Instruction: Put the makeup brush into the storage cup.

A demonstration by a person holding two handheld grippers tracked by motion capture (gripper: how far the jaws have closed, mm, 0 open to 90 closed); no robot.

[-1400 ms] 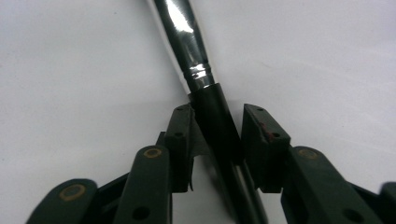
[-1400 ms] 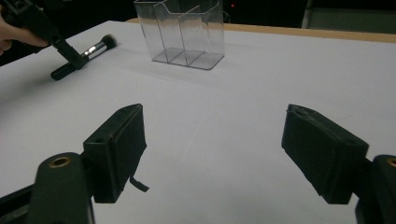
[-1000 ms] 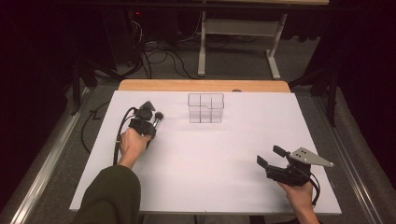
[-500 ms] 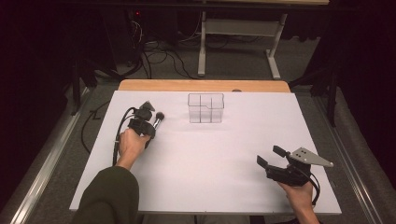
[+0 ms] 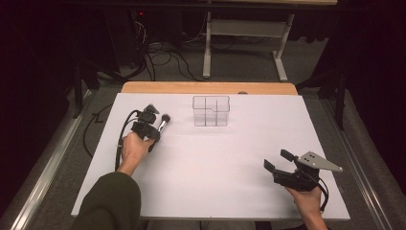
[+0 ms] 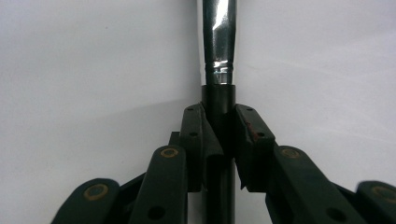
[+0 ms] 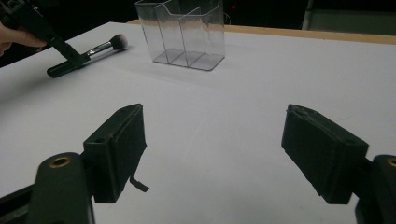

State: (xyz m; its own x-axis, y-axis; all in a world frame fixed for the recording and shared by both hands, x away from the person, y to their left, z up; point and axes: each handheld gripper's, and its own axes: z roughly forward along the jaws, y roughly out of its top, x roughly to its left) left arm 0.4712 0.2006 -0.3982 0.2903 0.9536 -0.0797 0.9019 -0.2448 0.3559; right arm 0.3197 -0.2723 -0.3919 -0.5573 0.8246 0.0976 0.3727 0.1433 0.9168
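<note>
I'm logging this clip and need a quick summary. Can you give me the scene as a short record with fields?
Surface: white table
Held thing: makeup brush, lying on the table
Left gripper: jaws shut on the brush's black handle
Right gripper: jaws open, nothing between them, near the table's right front
Container: clear organizer, upright, apart from the brush
Brush in container: not yet

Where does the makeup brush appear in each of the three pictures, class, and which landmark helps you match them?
High view: the makeup brush lies left of centre, clamped in the left gripper.
Left gripper view: its black handle and silver ferrule run up the middle, between the jaws.
Right gripper view: it lies at the upper left.
Shared landmark: the clear organiser in the high and right gripper views.
</note>
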